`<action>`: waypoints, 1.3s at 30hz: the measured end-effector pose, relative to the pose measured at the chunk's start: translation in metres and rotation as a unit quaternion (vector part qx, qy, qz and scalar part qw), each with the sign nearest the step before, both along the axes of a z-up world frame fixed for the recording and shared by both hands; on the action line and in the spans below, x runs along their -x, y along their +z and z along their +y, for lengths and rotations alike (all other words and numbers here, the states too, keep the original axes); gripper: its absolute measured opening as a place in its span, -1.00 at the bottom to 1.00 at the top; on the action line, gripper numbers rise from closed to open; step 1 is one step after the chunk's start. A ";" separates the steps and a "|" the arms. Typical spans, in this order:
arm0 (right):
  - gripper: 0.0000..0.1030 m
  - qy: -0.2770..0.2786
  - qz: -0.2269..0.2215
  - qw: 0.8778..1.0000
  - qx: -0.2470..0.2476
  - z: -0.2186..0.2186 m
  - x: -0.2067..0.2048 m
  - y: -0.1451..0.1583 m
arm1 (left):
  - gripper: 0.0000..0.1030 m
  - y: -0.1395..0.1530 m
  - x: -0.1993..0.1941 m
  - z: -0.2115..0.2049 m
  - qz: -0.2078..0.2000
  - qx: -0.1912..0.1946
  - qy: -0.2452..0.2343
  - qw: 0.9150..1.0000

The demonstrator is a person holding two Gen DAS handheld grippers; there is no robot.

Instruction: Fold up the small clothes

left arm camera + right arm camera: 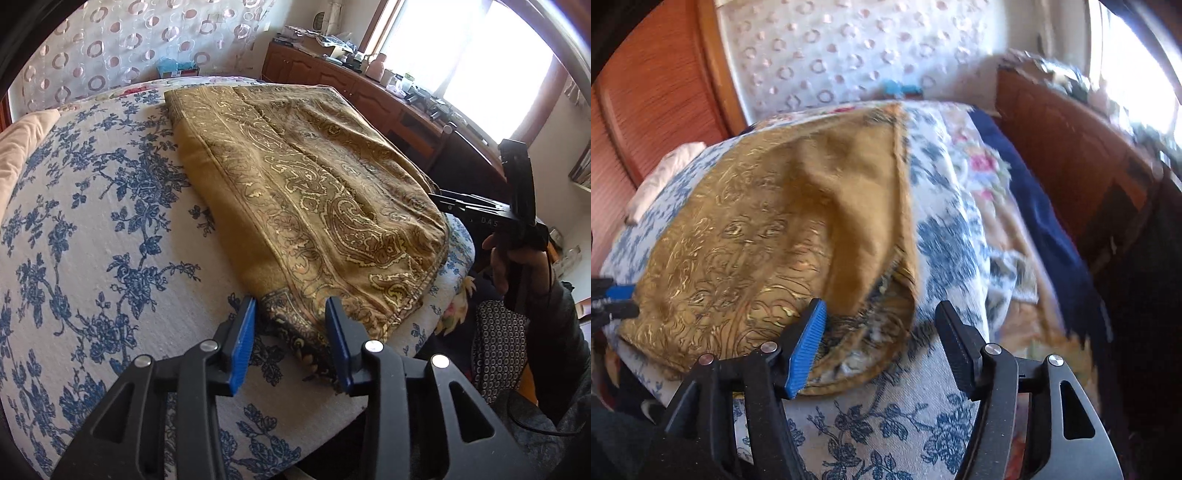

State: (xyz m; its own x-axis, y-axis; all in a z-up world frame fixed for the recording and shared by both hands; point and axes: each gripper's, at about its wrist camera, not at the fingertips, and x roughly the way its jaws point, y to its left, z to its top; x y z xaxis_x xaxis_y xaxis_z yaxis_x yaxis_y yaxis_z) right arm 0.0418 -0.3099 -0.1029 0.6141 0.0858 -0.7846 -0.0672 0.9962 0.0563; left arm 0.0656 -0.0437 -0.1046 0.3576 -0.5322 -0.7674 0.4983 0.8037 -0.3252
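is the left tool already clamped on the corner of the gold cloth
No, the left tool is open, its blue pads either side of the gold cloth corner without pinching it.

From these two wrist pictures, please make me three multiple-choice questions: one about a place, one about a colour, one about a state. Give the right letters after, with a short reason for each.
1. Where does the gold paisley cloth lie?
A. on the blue-flowered bedspread
B. on the wooden cabinet
C. on the floor

2. What colour are the pads on the left gripper?
A. red
B. blue
C. white

3. How does the right gripper stand?
A. shut on the cloth
B. shut on nothing
C. open, at the cloth's near corner

Answers:
1 A, the flowered bedspread shows all around the cloth.
2 B, the ribbed pads on both fingers are blue.
3 C, a wide gap separates the fingers and nothing is pinched between them.
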 end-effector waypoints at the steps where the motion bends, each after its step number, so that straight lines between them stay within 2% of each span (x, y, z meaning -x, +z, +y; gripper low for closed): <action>1: 0.23 -0.001 -0.001 1.000 -0.005 -0.001 0.002 0.001 | -0.31 0.000 0.002 0.000 0.002 0.003 -0.003 1.000; 3: 0.23 0.007 0.003 1.000 -0.004 0.003 0.005 0.001 | -0.31 -0.001 0.003 0.001 0.004 0.010 -0.009 1.000; 4: 0.23 0.014 0.004 1.000 0.012 0.007 0.007 0.000 | -0.33 -0.001 0.004 0.001 0.006 0.015 -0.011 1.000; 5: 0.23 0.025 0.006 0.999 0.023 0.013 0.010 -0.001 | -0.43 -0.001 0.005 0.002 0.010 0.020 -0.012 1.000; 7: 0.23 0.032 0.009 0.999 0.004 0.013 0.013 0.000 | -0.55 -0.002 0.003 0.003 0.015 0.029 -0.015 0.999; 8: 0.15 0.034 0.011 0.999 0.002 0.014 0.014 0.000 | -0.77 -0.003 0.002 0.003 0.018 0.033 -0.016 0.999; 10: 0.00 0.042 0.011 0.999 0.006 0.016 0.016 0.001 | -0.89 -0.004 0.001 0.002 0.015 0.034 -0.017 0.999; 15: -0.38 0.058 0.015 0.998 0.001 0.023 0.017 0.001 | -0.96 0.013 0.005 -0.003 -0.019 0.042 -0.025 0.999; 16: -0.64 0.060 0.015 0.998 -0.003 0.023 0.016 0.001 | -0.96 0.018 0.006 -0.003 -0.025 0.048 -0.023 0.998; 17: -0.81 0.063 0.016 0.998 -0.011 0.022 0.015 0.001 | -0.96 0.025 0.006 -0.003 -0.035 0.056 -0.021 0.998; 19: -0.86 0.066 0.012 0.998 -0.022 0.020 0.014 0.002 | -0.96 0.035 0.004 -0.003 -0.047 0.064 -0.013 0.997; 22: -0.91 0.065 -0.020 0.997 -0.038 0.017 0.017 0.013 | -0.96 0.050 -0.001 -0.003 -0.071 0.070 -0.001 0.995; 28: -0.93 0.062 -0.091 0.993 -0.046 0.013 0.012 0.059 | -0.96 0.086 -0.023 0.004 -0.107 0.103 0.025 0.989; 32: -0.95 0.065 -0.123 0.990 -0.038 0.016 -0.021 0.090 | -0.96 0.105 -0.060 0.007 -0.125 0.107 0.043 0.985; 35: -0.95 0.067 -0.140 0.987 -0.034 0.020 -0.061 0.108 | -0.96 0.108 -0.092 0.006 -0.130 0.099 0.057 0.985; 37: -0.95 0.071 -0.144 0.987 -0.030 0.024 -0.087 0.112 | -0.96 0.108 -0.112 0.007 -0.131 0.094 0.068 0.984; 39: -0.95 0.073 -0.142 0.987 -0.030 0.027 -0.108 0.112 | -0.96 0.106 -0.135 0.009 -0.113 0.110 0.075 0.985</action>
